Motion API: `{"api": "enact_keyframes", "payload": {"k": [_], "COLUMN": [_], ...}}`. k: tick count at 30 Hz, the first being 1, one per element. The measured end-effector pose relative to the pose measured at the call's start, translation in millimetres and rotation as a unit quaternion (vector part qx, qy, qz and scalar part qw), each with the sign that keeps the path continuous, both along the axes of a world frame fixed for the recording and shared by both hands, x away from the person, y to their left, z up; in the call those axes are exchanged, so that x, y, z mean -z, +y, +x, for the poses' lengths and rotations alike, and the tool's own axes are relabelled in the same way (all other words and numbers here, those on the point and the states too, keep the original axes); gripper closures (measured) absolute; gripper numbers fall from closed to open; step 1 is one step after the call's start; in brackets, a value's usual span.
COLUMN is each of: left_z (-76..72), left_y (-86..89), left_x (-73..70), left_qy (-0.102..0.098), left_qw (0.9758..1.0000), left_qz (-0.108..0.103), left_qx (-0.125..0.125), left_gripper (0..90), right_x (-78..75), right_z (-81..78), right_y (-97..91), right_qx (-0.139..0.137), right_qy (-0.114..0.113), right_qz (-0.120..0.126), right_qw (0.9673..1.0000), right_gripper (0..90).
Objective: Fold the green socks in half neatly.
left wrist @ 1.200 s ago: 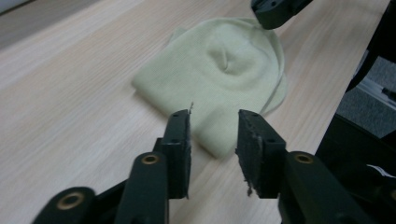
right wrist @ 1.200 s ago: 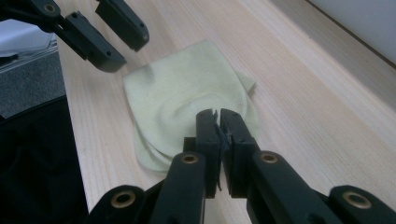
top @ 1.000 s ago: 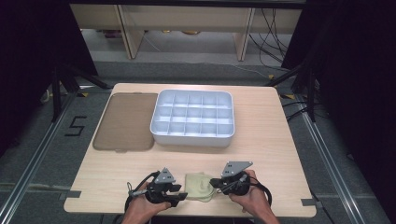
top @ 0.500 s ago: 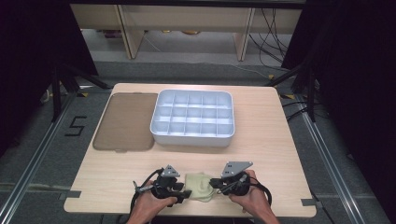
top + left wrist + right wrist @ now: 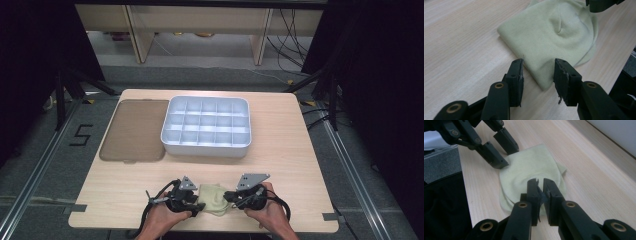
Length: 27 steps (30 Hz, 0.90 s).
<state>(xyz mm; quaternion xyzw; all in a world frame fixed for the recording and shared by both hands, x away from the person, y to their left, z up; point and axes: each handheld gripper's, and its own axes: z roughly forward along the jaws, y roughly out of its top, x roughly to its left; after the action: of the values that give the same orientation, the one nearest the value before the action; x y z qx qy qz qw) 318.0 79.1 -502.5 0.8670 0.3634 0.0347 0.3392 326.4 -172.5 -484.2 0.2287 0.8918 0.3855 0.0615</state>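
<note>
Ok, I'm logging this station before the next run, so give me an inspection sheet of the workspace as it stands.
Surface: light wooden table, level and clean.
Job's things: pale green cloth, folded, at the near edge between the two grippers.
Clutter: white compartment tray at centre with no contents seen; brown mat beside it, on its left in the high view.
Grippers: left gripper has just been closing, its jaws straddling a cloth corner with gaps showing; right gripper pinches the opposite edge.
Cables: black leads trail from both grippers towards the person; loose wires on the floor behind the table.
Surroundings: dark frame posts, floor marked with a 5.
</note>
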Motion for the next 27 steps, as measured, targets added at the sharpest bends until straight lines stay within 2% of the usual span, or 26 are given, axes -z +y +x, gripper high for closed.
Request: {"api": "enact_keyframes", "payload": {"k": [3,6,8,9,12,13,15,16,19,20,22,24,25,27], "left_z": [1.9,4.9,7.1,7.2,9.6,10.0,11.8,11.6,13.1,13.3,11.0,10.7,9.7,7.2], "left_y": [1.5,1.7,2.9,2.4,3.5,2.6,3.6,3.2,3.9,4.7,3.2,3.8,3.3,2.0], "left_x": [-0.8,0.7,-0.2,0.9,0.8,1.7,2.0,2.0,1.9,1.3,-0.2,-4.3,-6.9,-10.3], "left_qy": [-0.008,-0.006,-0.01,-0.005,-0.002,-0.004,-0.007,-0.003,-0.013,-0.018,-0.021,-0.033,-0.039,-0.049], "left_qw": [0.9999,1.0,0.9999,1.0,1.0,1.0,1.0,1.0,0.9999,0.9998,0.9998,0.9994,0.9992,0.9987], "left_qz": [0.013,0.006,0.012,0.001,0.003,-0.005,-0.003,-0.007,-0.007,0.002,-0.007,-0.001,0.006,0.003], "left_qx": [0.008,-0.003,0.006,0.0,0.004,-0.004,0.001,-0.005,0.002,0.005,-0.001,0.01,0.009,0.011], "left_gripper": [63.7,70.3,73.5,74.3,77.6,78.7,82.1,82.9,84.7,84.9,85.2,85.5,85.6,85.8], "right_x": [-0.1,-0.1,-0.5,-0.6,-0.5,-0.3,0.2,0.1,-0.4,-0.5,-0.6,-0.4,-0.8,-1.1], "right_z": [0.0,0.1,-0.2,-0.1,-0.3,-0.3,-0.2,-0.2,-1.1,-1.0,-1.1,0.5,0.1,0.3], "right_y": [0.5,0.6,0.8,1.1,1.7,2.1,2.6,2.6,3.3,3.7,4.7,6.4,7.4,10.8], "right_qx": [0.0,0.0,-0.001,-0.001,-0.002,-0.002,-0.001,-0.001,0.002,0.002,0.003,-0.005,0.0,-0.004], "right_qy": [0.001,0.001,-0.003,-0.003,-0.003,-0.004,-0.004,-0.005,-0.003,-0.002,-0.001,-0.007,-0.003,0.005], "right_qz": [0.001,0.001,0.001,0.001,0.001,0.002,0.004,0.003,0.005,0.006,0.009,0.013,0.015,0.021], "right_qw": [1.0,1.0,1.0,1.0,1.0,1.0,1.0,1.0,1.0,1.0,1.0,0.9999,0.9999,0.9998], "right_gripper": [83.8,83.8,83.8,83.8,83.8,83.9,83.8,83.9,84.0,84.0,84.2,84.4,84.6,84.9]}}
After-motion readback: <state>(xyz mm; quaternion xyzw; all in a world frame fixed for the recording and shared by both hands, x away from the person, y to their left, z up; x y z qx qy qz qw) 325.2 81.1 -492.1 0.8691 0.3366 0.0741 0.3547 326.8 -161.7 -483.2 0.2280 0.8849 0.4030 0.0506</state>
